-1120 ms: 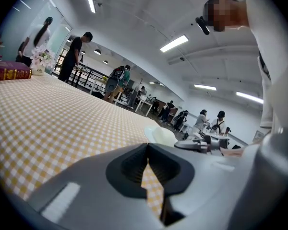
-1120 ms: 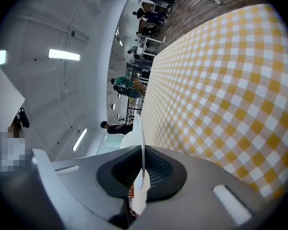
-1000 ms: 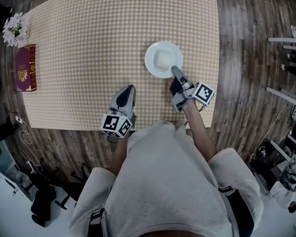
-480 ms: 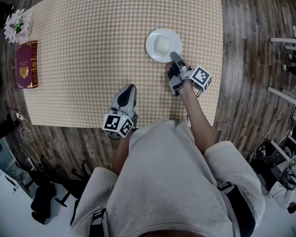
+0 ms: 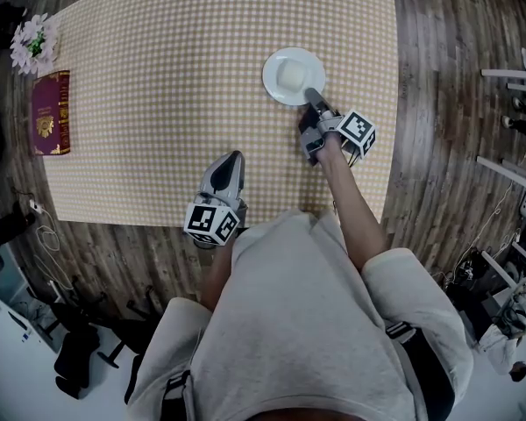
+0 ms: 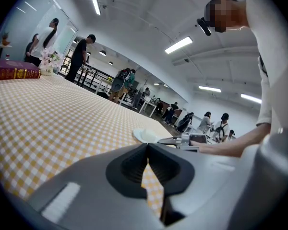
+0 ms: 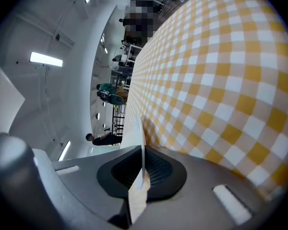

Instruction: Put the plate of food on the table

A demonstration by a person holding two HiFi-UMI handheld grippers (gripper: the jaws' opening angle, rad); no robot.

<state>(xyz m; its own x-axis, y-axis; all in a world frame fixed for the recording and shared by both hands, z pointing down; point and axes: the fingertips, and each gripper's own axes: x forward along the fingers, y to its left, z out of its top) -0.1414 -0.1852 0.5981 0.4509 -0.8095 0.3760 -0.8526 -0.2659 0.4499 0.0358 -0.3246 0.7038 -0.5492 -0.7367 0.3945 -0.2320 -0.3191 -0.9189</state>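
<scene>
Pale food (image 5: 289,78) on white plate (image 5: 273,66)

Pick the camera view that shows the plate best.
The head view: the whole plate, with its food, shows from above. The left gripper view shows it small and distant; the right gripper view shows only its rim, pinched in the right gripper.

Right arm's stretched out, right gripper (image 5: 314,100) pinched tight on the plate (image 5: 272,70) rim. Left gripper (image 5: 230,158) sits tucked near the torso, jaws together.
</scene>
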